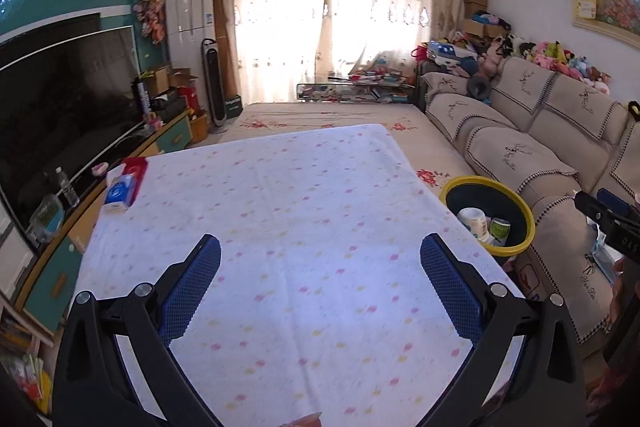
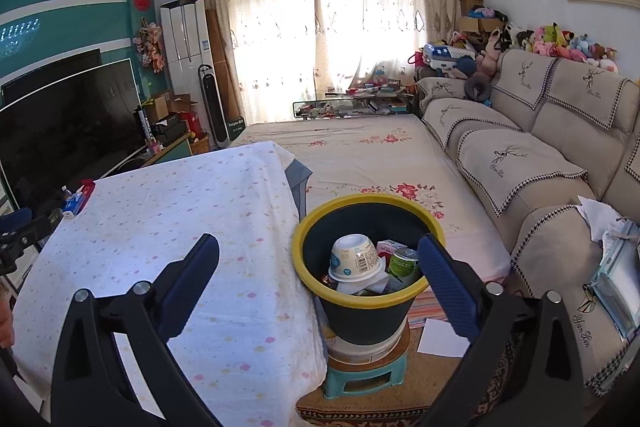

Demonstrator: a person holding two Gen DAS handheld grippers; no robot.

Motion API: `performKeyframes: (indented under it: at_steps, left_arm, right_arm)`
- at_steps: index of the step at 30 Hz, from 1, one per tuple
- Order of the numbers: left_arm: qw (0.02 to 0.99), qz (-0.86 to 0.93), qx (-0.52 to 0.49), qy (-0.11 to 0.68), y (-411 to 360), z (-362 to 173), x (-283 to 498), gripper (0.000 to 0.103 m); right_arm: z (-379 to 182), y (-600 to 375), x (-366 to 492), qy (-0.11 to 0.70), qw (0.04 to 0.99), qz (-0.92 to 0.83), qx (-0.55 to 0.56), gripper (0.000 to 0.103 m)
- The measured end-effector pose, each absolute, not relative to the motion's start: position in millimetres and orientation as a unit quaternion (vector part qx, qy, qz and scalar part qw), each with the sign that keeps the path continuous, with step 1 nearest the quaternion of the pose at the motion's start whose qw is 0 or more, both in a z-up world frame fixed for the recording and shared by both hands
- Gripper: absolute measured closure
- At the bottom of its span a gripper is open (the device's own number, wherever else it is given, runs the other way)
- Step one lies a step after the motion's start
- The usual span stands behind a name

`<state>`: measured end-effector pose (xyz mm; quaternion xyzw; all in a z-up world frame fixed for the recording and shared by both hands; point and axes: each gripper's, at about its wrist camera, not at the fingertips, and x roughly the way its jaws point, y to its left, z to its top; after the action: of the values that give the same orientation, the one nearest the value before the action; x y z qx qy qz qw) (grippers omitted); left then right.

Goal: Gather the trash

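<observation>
Evidently the drop-off step is over: both claws stand spread wide and hold nothing, and the trash sits in the round dark bin with the yellow rim point(image 2: 368, 259), which stands on a small green plastic stool point(image 2: 362, 375) just beside the desk's right edge. The left claw point(image 1: 320, 275) hangs above the desk covered in a white cloth with pastel spots point(image 1: 256, 211), its blue textured pads apart with only cloth between them. The right claw point(image 2: 320, 279) hovers over the gap between desk and bin, one finger in front of the bin's rim, not touching anything that can be seen.

Counted inside the bin: one upturned white paper cup with a barcode point(image 2: 354, 257), one green drink can point(image 2: 404, 263), one small red-and-white carton point(image 2: 386, 247), and some crumpled white paper below them; more may lie hidden underneath.

On the desk only one cluster is left, at the far left corner: one blue-and-white tissue pack point(image 1: 118, 193) lying against one flat red packet point(image 1: 136, 171). Whether these count as trash cannot be told.

The task looks nearly done. If those two are to go, the next move calls for the left claw to reach across to that corner, close on the tissue pack and carry it to the bin.
</observation>
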<state>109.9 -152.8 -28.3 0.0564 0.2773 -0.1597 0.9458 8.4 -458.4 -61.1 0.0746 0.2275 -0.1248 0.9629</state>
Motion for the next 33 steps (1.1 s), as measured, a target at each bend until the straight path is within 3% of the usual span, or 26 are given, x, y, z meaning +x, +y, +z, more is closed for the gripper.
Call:
performKeyframes:
  at_steps: [6, 12, 33]
  left_arm:
    - [0.97, -0.097, 0.016, 0.221, -67.0, -4.0, 37.6, 0.005]
    - [0.98, -0.076, 0.001, 0.186, -34.7, 9.8, -4.7, 0.005]
    - [0.975, -0.061, -0.001, 0.216, -42.2, 2.1, 16.3, 0.005]
  right_arm:
    - [-35.3, -428.3, -24.7, 0.204, 0.971, -0.116, 0.055, 0.007]
    - [-30.9, -414.8, -38.9, 0.212, 0.969, -0.117, 0.04, 0.007]
    - [-31.5, -407.3, -27.9, 0.218, 0.97, -0.107, 0.035, 0.007]
